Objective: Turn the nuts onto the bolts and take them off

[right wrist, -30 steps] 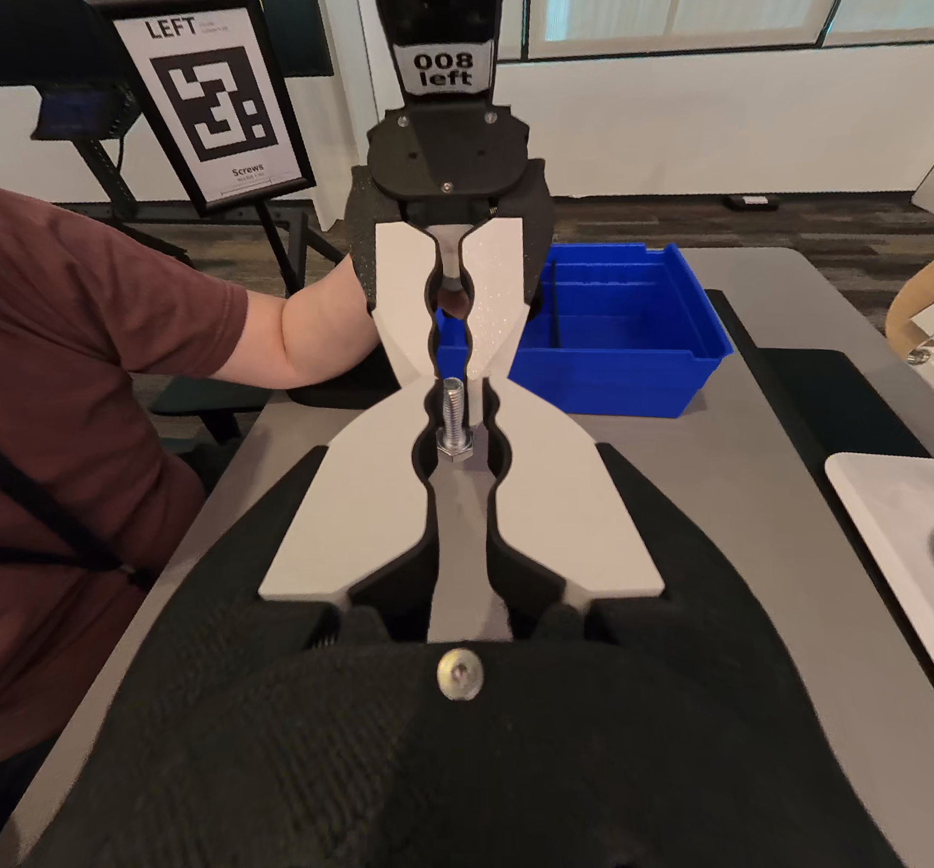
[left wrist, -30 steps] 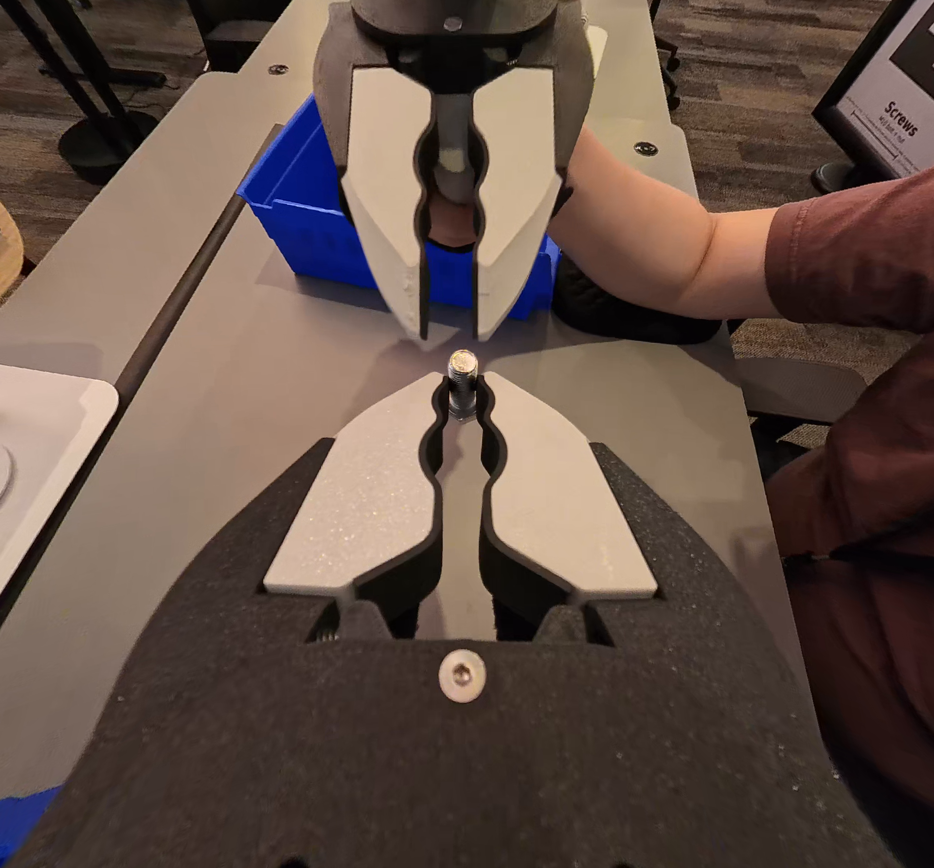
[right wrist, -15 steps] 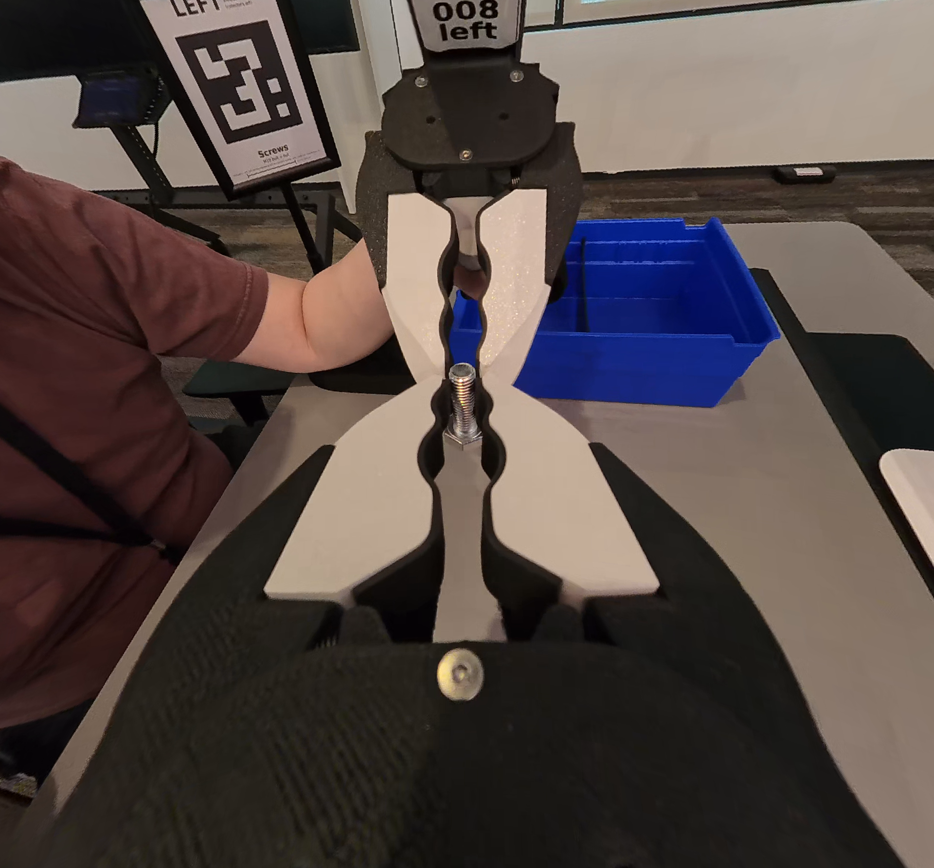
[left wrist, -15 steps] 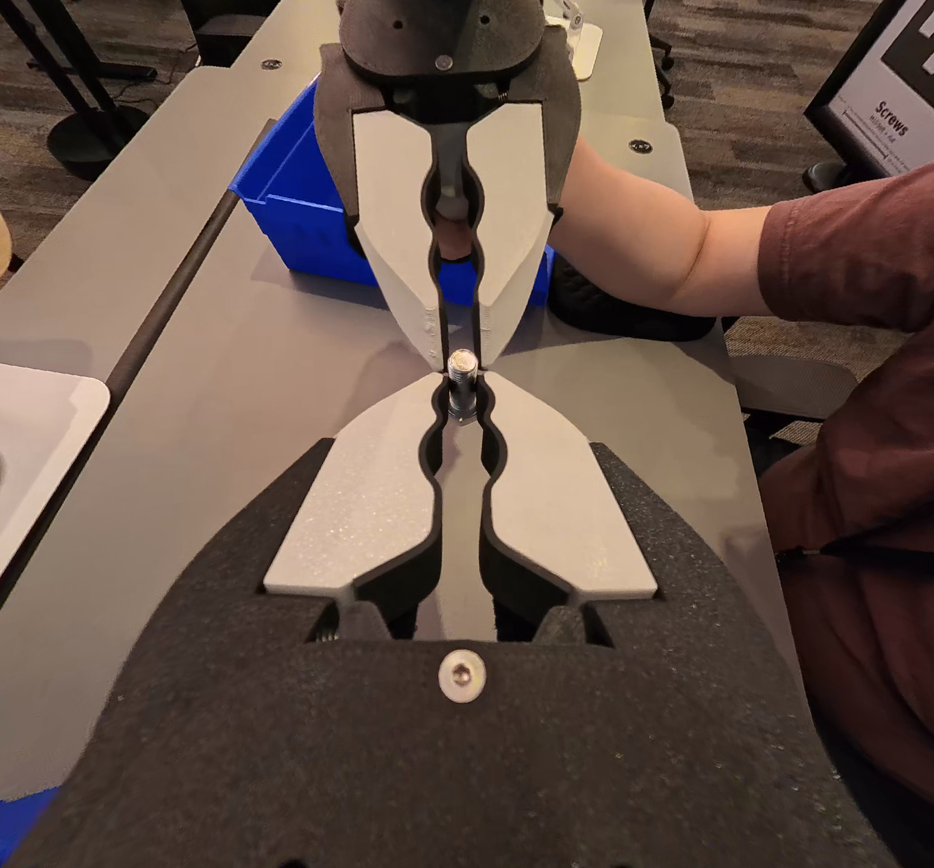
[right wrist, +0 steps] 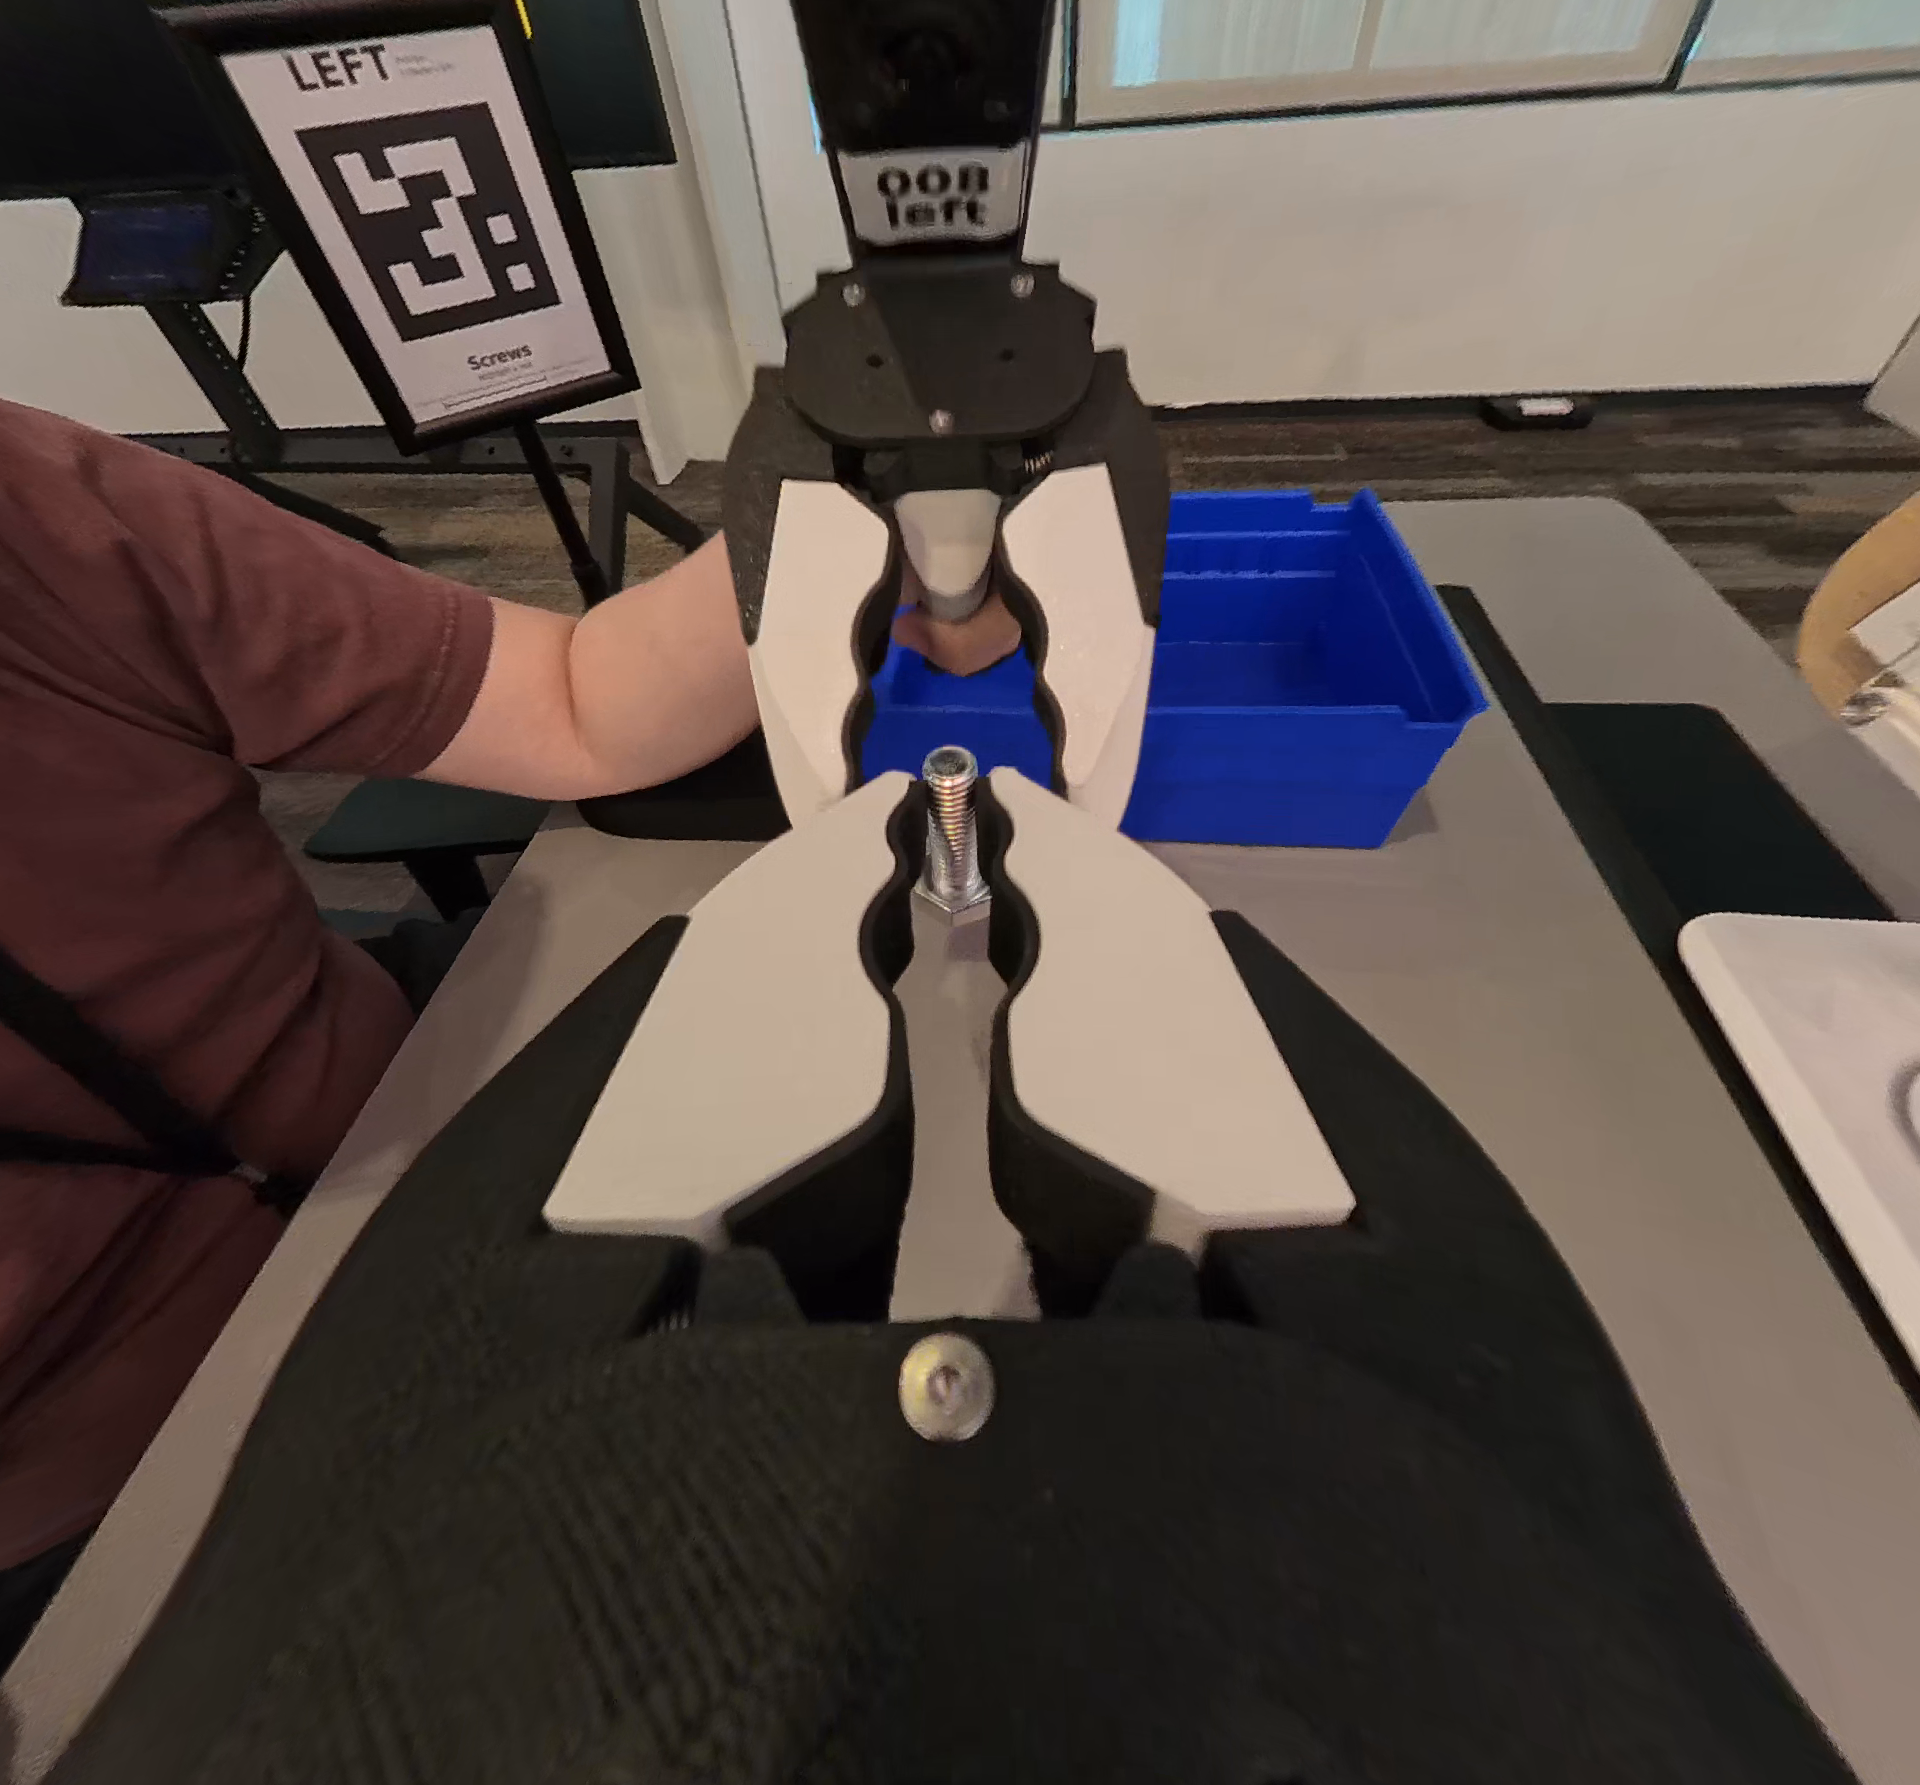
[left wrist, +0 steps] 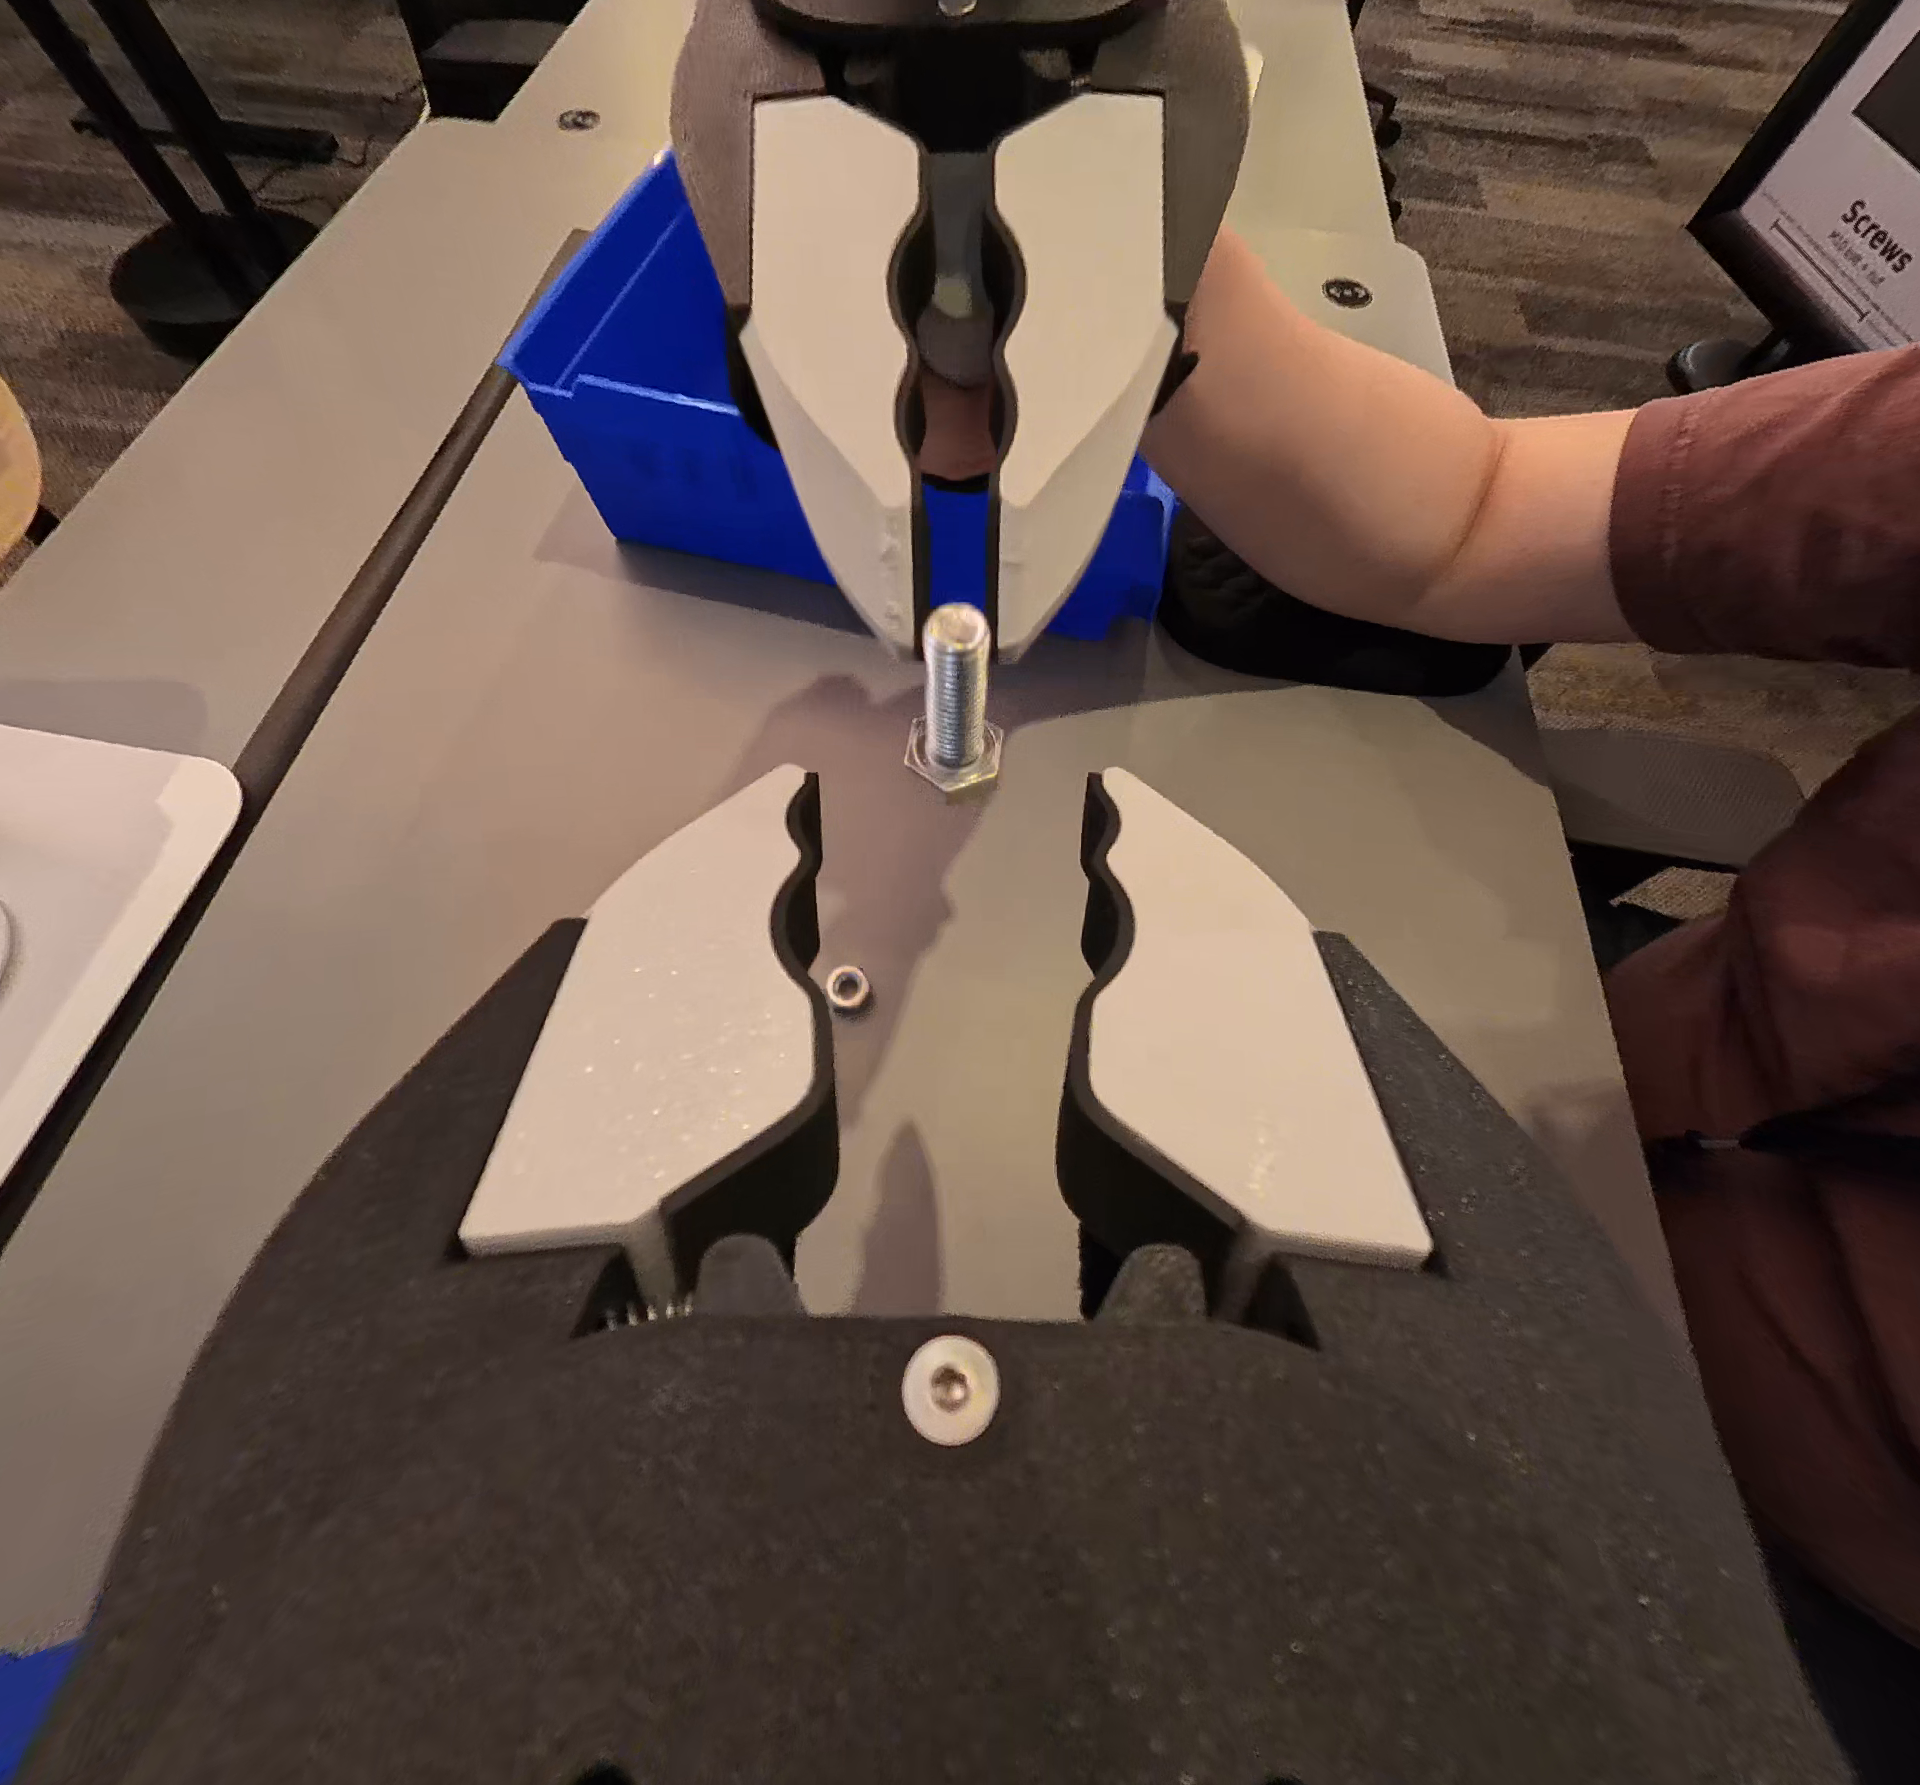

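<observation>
A silver bolt (left wrist: 954, 696) stands upright, head down, on the grey table (left wrist: 468, 800). My left gripper (left wrist: 951, 785) is open, its fingers wide apart just short of the bolt's head and touching nothing. A small nut (left wrist: 850, 989) lies on the table between them, by the left finger. My right gripper (right wrist: 948, 785) is shut on the bolt (right wrist: 948, 852), pads pressed on its upper thread. It also shows in the left wrist view (left wrist: 956, 639), coming from the far side. The left gripper's fingers (right wrist: 810, 655) stand spread behind the bolt in the right wrist view.
A blue bin (left wrist: 644, 447) stands on the table behind the bolt; it also shows in the right wrist view (right wrist: 1299, 696). A white tray (left wrist: 83, 862) lies at the table's side. A person's arm (left wrist: 1351, 509) reaches in. A framed sign (right wrist: 416, 218) stands beyond the table. Both grippers' tips are close together, under 4 cm apart.
My left gripper was shut on the bolt; it has opened and drawn back. My right gripper came in and closed on the bolt's top. The nut now shows on the table.
</observation>
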Demonstrator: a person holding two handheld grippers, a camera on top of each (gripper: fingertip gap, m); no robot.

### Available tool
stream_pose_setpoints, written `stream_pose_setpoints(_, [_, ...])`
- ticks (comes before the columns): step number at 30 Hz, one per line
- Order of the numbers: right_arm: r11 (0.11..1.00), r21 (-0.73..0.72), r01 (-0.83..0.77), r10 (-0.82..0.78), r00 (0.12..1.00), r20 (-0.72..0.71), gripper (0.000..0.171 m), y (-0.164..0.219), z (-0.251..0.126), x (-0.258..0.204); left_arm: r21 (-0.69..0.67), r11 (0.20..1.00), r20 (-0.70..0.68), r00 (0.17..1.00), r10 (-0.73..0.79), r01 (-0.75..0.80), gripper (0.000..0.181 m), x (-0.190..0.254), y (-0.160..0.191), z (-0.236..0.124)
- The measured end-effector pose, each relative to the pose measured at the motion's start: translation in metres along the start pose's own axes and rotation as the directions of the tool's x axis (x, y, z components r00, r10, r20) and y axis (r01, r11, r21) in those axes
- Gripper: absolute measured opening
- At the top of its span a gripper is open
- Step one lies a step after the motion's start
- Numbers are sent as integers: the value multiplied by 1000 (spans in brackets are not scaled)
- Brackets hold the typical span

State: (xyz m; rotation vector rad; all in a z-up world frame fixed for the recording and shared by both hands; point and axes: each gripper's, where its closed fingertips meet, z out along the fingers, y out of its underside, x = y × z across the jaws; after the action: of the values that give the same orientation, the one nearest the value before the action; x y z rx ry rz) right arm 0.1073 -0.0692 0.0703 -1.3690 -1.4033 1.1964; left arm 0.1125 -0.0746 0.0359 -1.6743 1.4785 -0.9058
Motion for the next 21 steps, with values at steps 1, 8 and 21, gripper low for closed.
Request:
stream_pose_setpoints(1, [1000, 16, 16, -15, 1000, -13, 9, -3, -3, 1, 24, 1000, 9, 1000, 10, -11, 47, -2, -2, 2])
stream_pose_setpoints(8, [985, 133, 115, -111, 993, -37, 9, -27, -21, -6, 305, 952, -8, 999, 43, -38, 39, 0, -35, 16])
stream_pose_setpoints(21, [975, 147, 167, -167, 986, -11, 9, -30, -23, -17, 349, 929, 41, 992, 118, -125, 27, 15, -46, 20])
